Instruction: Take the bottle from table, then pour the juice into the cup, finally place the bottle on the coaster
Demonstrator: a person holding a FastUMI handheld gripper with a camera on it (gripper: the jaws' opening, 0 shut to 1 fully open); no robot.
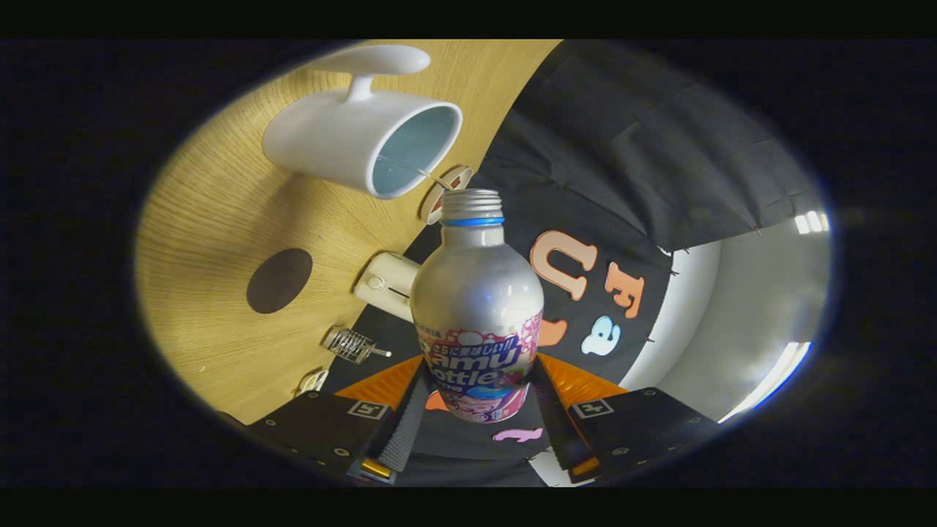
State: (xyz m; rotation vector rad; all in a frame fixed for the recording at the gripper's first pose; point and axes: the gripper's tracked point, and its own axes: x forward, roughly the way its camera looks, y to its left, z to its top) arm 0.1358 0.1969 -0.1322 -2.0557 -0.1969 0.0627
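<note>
My gripper (477, 384) is shut on a silver bottle (476, 293) with a colourful label, both fingers pressing its lower body. The whole view is rolled, so the wooden table (212, 219) stands up beside the bottle. The bottle's uncapped threaded neck points toward the white cup (344, 143), whose pale blue inside faces the bottle mouth, a short gap between them. A dark round coaster (279, 280) lies on the table below the cup, off to the side of the bottle.
A round wooden disc (441, 192) sits at the table edge just by the bottle mouth. A small white box (386, 284), a wire clip (350, 344) and a small white object (313, 380) line the same edge. The booth's black cloth hangs behind.
</note>
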